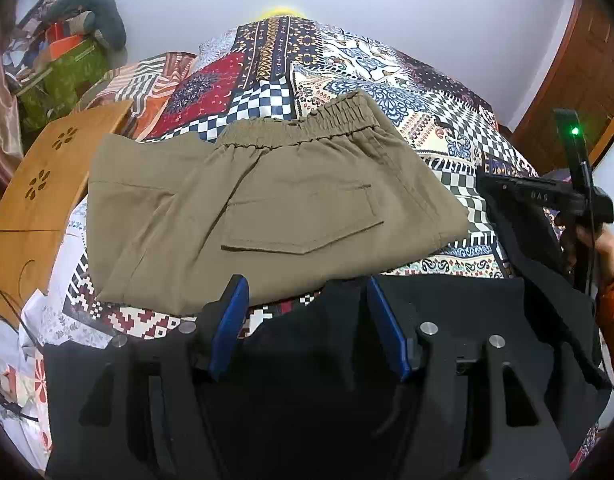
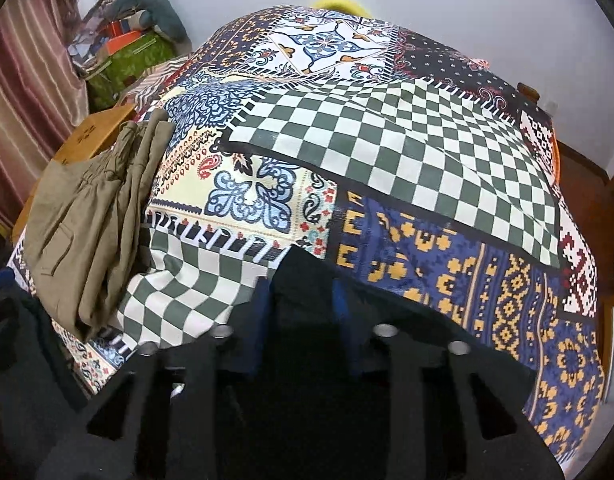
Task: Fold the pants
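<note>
Black pants (image 1: 447, 300) lie bunched at the near edge of the bed, stretched between both grippers. My left gripper (image 1: 307, 284) stands open with its blue pads (image 1: 231, 320) wide apart. A peak of the black cloth rises between them, and a strip of bedsheet shows beside the left pad. My right gripper (image 2: 301, 280) is shut on a fold of the black pants (image 2: 303, 276), which fills the narrow gap between its pads. In the left wrist view the right gripper's body (image 1: 547, 196) sits at the far right in a hand. Folded khaki pants (image 1: 267, 208) (image 2: 87, 220) lie flat just beyond.
A patchwork bedsheet (image 2: 387, 140) covers the bed. At the left stands a wooden folding table (image 1: 47, 184), with a green box and a pile of things (image 1: 67, 72) behind it. A pink curtain (image 2: 27, 60) hangs far left, and wooden furniture (image 1: 579, 80) is at the right.
</note>
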